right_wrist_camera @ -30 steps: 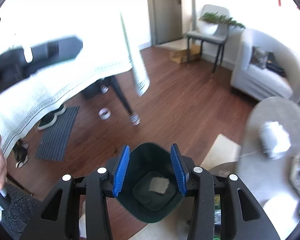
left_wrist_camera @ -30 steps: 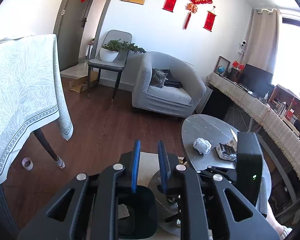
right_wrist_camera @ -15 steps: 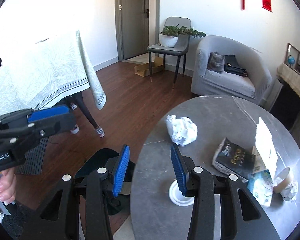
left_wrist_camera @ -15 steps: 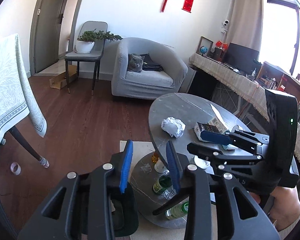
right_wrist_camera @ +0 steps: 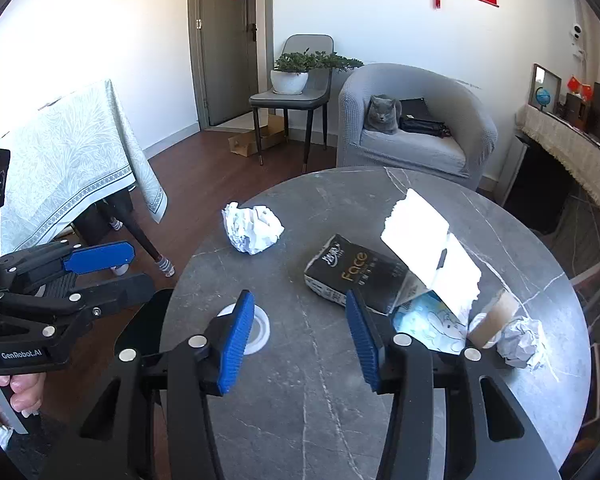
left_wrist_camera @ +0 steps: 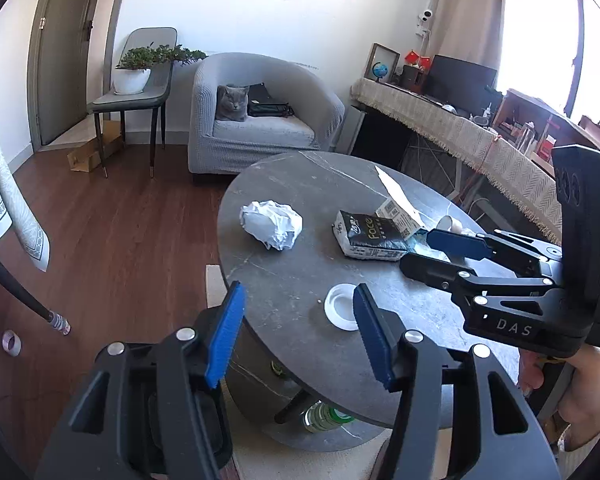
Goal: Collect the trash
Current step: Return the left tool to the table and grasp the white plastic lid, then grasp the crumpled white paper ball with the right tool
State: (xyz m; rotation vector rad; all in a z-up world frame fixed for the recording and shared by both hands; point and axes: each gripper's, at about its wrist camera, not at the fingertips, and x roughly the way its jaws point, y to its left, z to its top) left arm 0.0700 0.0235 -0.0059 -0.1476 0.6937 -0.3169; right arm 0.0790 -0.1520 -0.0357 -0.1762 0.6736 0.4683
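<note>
— Crumpled paper ball lying on the grey round table, toward its far left part, well apart from both claws. Second, smaller wad at the table's right edge, touching a cardboard roll.

— And between them?

— Black tissue pack marked "Face", with a torn white carton and a pale blue wrapper just beside it. White ring-shaped lid flat on the near left part.

— Claws?

— Left gripper over the table's near edge, jaws just widened, parted, gripping nothing; white lid seen past them. Right gripper likewise just widened, parted and empty, above bare tabletop near the tissue pack.

— Beyond the table?

— Grey armchair with a grey cat on the seat, potted plant on a chair beside it.
</note>
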